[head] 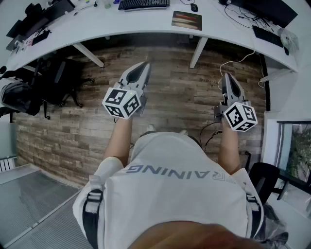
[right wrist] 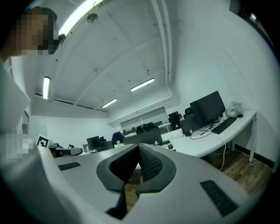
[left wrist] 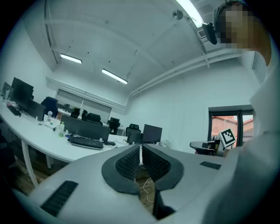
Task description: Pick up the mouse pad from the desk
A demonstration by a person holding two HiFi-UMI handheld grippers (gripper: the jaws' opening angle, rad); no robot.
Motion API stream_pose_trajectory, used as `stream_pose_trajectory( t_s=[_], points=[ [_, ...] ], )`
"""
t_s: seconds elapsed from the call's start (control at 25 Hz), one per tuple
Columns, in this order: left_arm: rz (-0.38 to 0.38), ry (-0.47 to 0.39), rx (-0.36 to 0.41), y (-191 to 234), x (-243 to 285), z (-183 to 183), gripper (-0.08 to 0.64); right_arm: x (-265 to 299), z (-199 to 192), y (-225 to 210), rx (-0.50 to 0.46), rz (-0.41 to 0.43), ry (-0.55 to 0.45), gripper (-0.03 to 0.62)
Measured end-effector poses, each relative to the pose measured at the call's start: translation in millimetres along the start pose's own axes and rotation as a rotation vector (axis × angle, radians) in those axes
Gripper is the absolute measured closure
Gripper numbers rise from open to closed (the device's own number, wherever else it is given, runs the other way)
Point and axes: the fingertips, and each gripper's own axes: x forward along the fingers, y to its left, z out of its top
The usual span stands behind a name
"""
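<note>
The mouse pad (head: 186, 20), a dark rectangle with a coloured print, lies on the curved white desk (head: 146, 24) at the far side of the head view, between a black keyboard (head: 144, 4) and a mouse (head: 194, 7). My left gripper (head: 146, 64) and right gripper (head: 226, 75) are held level over the wooden floor, well short of the desk. Both are shut with nothing between the pads, as the left gripper (left wrist: 141, 146) and right gripper (right wrist: 138, 146) show in their own views. I cannot make out the pad in either gripper view.
White desk legs (head: 198, 51) stand between me and the pad. A black bag and chair base (head: 58, 80) sit on the floor at left, and a white cable (head: 233, 63) hangs at right. Monitors (right wrist: 208, 107) and a second keyboard (right wrist: 224, 125) occupy the desk's right end.
</note>
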Motion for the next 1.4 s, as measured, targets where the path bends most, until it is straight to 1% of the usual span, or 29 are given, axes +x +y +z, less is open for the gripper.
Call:
stream_pose_trajectory(
  t_s=[0.44,0.64,0.76,0.92,1.16,1.28,1.4],
  points=[
    [-0.013,0.009,-0.014,-10.4,4.9,-3.8,0.517,1.0,0.9,-0.5,-0.007,0.019,0.012,0.574],
    [0.003,0.036,-0.045,-18.6,12.5,-13.5,0.517,-1.2,10.9,-10.9,0.059,0.026,-0.041,0.574],
    [-0.006,0.049,-0.049,-32.5,21.6,-18.9,0.52,-3.2,14.1,-18.7,0.035,0.04,-0.035,0.574],
    [-0.005,0.051,-0.048,-51.8,35.5,-24.0,0.52,-10.4,17.4,-35.4,0.008,0.06,-0.019,0.574],
    [0.027,0.049,-0.039,-73.8,64.6,-36.7,0.52,-12.2,12.4,-75.8,0.014,0.089,0.019,0.574],
    [0.04,0.056,-0.036,-76.5,75.9,-40.3,0.52,-5.2,8.2,-90.6,0.035,0.096,0.039,0.574],
    [0.048,0.059,-0.045,-68.3,89.0,-39.9,0.52,9.8,6.6,-97.2,0.026,0.11,0.054,0.574]
  ],
)
